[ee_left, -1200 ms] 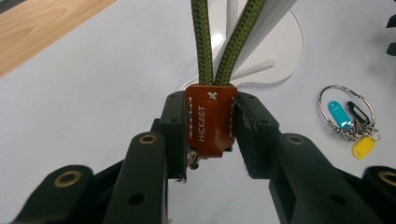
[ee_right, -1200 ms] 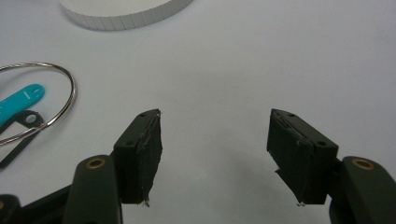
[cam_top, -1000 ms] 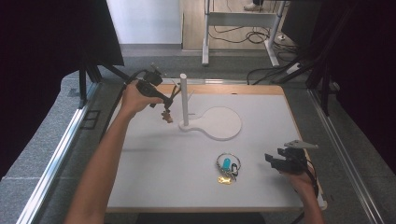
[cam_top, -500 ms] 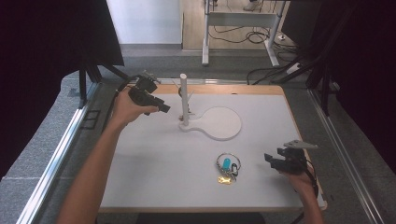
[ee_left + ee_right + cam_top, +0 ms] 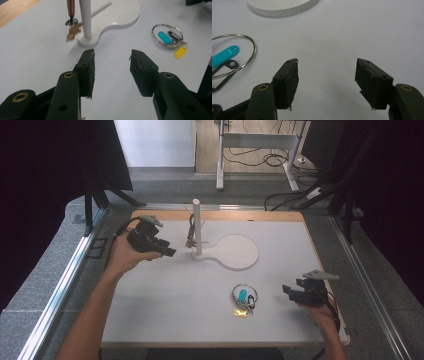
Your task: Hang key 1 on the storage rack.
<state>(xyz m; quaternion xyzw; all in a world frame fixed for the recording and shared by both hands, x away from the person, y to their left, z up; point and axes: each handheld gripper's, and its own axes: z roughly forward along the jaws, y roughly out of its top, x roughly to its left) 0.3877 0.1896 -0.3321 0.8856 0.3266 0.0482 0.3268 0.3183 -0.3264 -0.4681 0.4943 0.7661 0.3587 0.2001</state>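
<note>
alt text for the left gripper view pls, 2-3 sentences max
The left gripper has just been opening; its two black jaws stand apart over the white tabletop with nothing between them. Ahead, a brown-handled key bunch hangs beside the white upright post of a white stand. Farther right lies a metal key ring with blue and yellow tags.

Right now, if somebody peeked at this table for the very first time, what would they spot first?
Probably the tall white post on its flat white stand near the back of the table, with a brown key bunch hanging beside it. Next, the big silver ring with blue and yellow tags lying nearer the front. The left gripper sits open beside the post, and the right gripper waits open near the ring.
</note>
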